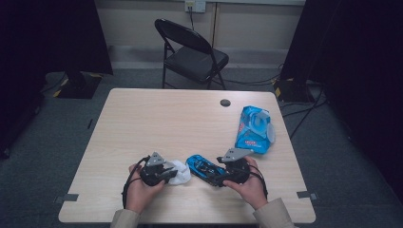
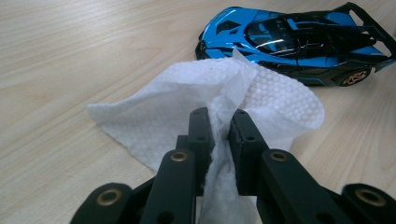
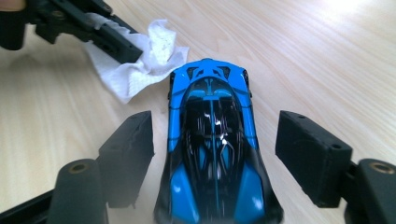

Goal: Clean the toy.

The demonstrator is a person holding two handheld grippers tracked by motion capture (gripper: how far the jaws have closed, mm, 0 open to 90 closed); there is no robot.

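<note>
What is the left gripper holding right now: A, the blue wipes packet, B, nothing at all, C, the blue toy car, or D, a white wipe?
D: in the left gripper view the left gripper has its jaws closed on a fold of the white wipe, while the blue toy car sits apart on the table beyond it.

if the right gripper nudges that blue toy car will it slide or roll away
The blue toy car sits on its wheels on smooth wood, so it would probably roll nose-first toward the white wipe. Its glossy body looks hard and possibly slippery between the right gripper's open jaws.
</note>
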